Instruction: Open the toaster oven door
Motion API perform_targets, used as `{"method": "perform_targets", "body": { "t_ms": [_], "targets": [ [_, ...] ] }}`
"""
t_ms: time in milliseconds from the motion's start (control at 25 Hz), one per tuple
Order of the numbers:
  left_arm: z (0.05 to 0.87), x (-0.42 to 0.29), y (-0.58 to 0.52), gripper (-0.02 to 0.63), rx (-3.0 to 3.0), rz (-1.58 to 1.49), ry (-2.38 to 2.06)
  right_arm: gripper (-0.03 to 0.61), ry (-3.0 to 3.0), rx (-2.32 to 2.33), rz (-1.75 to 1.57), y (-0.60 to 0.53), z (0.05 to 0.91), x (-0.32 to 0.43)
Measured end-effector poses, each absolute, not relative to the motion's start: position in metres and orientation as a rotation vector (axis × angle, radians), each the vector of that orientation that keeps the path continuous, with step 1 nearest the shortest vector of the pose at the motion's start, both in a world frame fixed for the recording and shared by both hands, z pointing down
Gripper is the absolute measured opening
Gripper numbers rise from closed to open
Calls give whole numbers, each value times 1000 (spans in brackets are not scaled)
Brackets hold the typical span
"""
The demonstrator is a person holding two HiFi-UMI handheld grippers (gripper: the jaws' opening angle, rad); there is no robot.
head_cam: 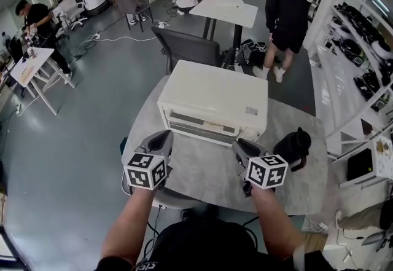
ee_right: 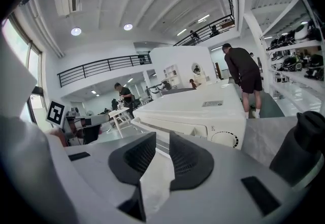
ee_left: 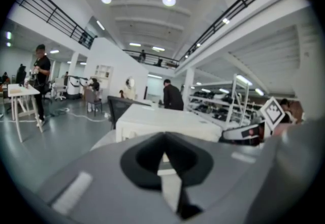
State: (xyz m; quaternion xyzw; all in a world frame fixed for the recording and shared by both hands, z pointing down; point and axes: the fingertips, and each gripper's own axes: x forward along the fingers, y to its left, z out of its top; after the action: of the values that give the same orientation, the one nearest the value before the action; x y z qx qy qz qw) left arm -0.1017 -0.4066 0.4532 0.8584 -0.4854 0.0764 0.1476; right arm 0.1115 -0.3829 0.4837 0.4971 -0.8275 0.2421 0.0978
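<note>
Nearest the person, both grippers hover over the near part of the grey table [head_cam: 202, 171], just short of the appliance. The left gripper [head_cam: 161, 139] is clenched, its dark pads pressed together with nothing between them. The right gripper [head_cam: 245, 148] is released: its ribbed pads stand apart with a clear gap, and only the oven's front shows through it. Neither tool touches anything. Just beyond them, in the middle of the table, sits the cream toaster oven [head_cam: 215, 101], its front turned toward the person. The door [head_cam: 199, 125] looks flush with the body, so it seems closed and the task hardly begun. What is left, by my reading, is the reach to the door's upper edge, the grip, and the pull down and outward. A black bottle [head_cam: 295, 147] stands on the table to the right of the right gripper, near enough to mind during the reach. As for writing, a small grey label [head_cam: 252, 111] lies on the oven's top near its right front corner, its print too small to read. A round dial [ee_right: 223, 139] on the front has a tiny mark beside it, also illegible. The cubes carry only black-and-white square patterns. Farther off stands a dark chair [head_cam: 187, 48].
</note>
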Motion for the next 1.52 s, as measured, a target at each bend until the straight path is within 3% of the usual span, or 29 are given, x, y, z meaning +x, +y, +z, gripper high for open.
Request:
{"method": "perform_targets", "body": {
  "t_ms": [160,320,640,1000,1520],
  "targets": [
    [463,-95,-427,19,2432,190,-1404,99,-2417,1460,743,-394,495,113],
    [483,-96,-444,94,2391,254,-1415,126,-2388,1461,766,-402,504,111],
    [496,-111,-474,176,2316,265,-1495,155,-2345,1476,847,-414,517,119],
    [503,-112,-499,212,2275,256,-1488,179,-2341,1494,964,-428,518,120],
    [516,-113,-506,209,2257,308,-1483,184,-2310,1564,949,-431,521,120]
  ]
}}
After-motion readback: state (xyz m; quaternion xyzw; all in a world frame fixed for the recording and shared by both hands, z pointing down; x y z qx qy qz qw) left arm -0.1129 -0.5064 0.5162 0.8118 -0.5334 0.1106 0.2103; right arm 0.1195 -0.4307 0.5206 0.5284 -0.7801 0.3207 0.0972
